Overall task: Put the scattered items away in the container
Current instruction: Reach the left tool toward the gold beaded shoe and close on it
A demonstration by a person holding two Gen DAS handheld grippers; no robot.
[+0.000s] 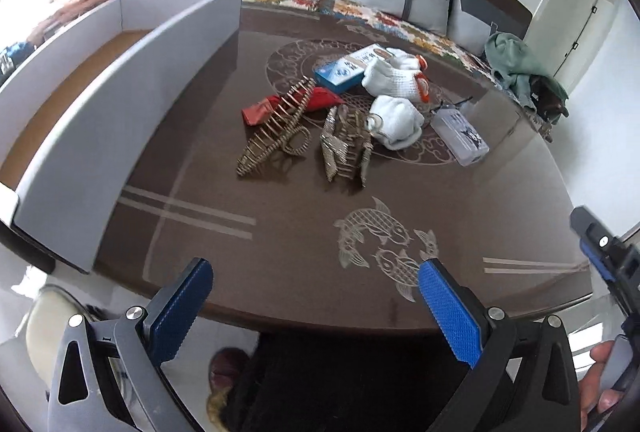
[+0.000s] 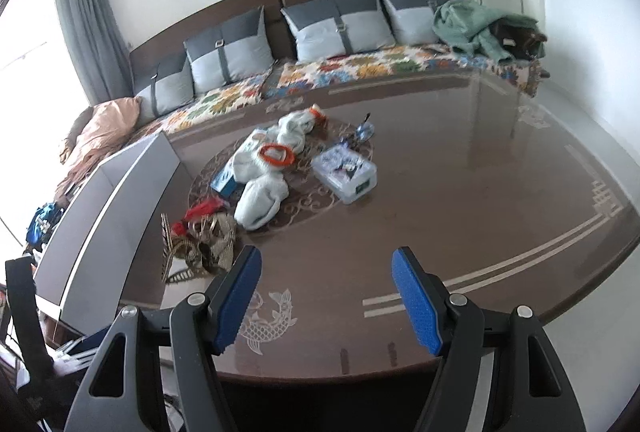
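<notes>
Both grippers hover over the near edge of the brown table (image 1: 280, 244). The left gripper (image 1: 316, 308) and right gripper (image 2: 326, 296) have fingers spread wide and empty. The left view looks into the grey open box (image 1: 120, 80) at table left, showing its brown floor; the right view shows only its outer wall. Mid-table lie white gloves (image 1: 396, 72), a blue carton (image 1: 346, 68), a red pouch (image 1: 260, 110), wire racks (image 1: 276, 128) and a clear plastic case (image 2: 346, 170), all well clear of the box.

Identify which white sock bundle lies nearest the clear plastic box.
The plain white bundle beside the clear plastic box; the other white bundles, orange-trimmed, lie farther back.
</notes>
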